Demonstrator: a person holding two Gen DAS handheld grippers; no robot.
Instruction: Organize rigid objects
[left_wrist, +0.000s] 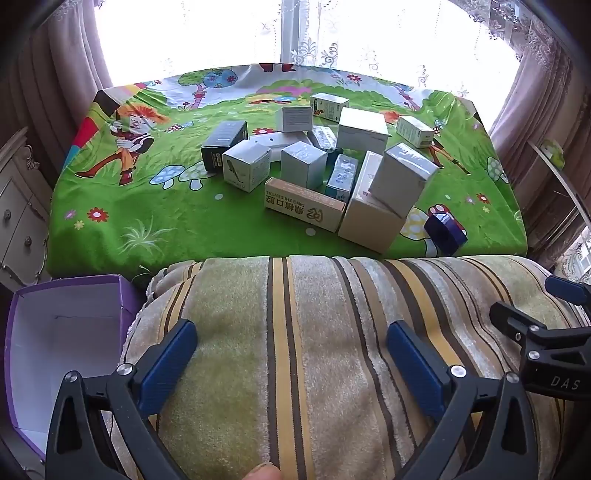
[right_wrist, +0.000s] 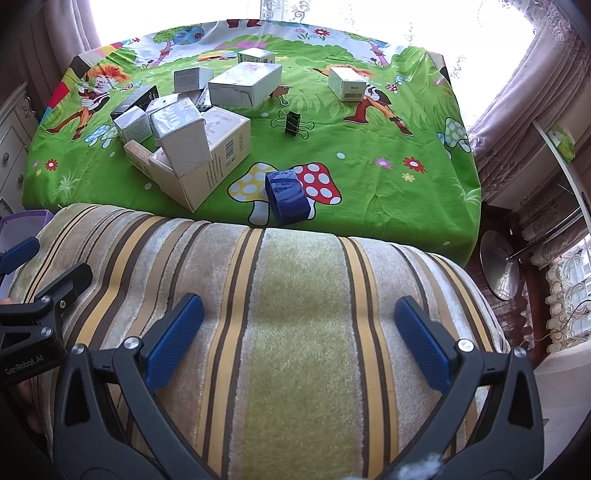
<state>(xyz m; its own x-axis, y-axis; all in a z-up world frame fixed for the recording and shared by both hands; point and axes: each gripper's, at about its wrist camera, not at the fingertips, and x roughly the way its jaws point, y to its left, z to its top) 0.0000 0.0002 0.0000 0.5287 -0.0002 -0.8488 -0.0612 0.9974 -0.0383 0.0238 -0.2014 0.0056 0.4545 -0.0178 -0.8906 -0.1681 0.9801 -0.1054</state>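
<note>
Several small cardboard boxes (left_wrist: 314, 166) lie in a heap on a table under a green cartoon cloth (left_wrist: 147, 221); the same pile of boxes (right_wrist: 184, 136) fills the left half of the right wrist view. A dark blue box (left_wrist: 445, 234) (right_wrist: 287, 196) sits alone near the front edge. A tan box (left_wrist: 304, 204) with printed characters lies in front of the heap. A white box (right_wrist: 347, 84) stands apart at the far right. My left gripper (left_wrist: 291, 347) and right gripper (right_wrist: 299, 323) hang open over a striped plush cover (right_wrist: 295, 332), short of the table, with nothing between their fingers.
An open purple box (left_wrist: 62, 332) with a white inside stands low at the left, beside the striped cover. A black binder clip (right_wrist: 293, 122) lies on the cloth mid-table. A cream cabinet (left_wrist: 18, 206) is on the left, and curtains and a bright window stand behind the table.
</note>
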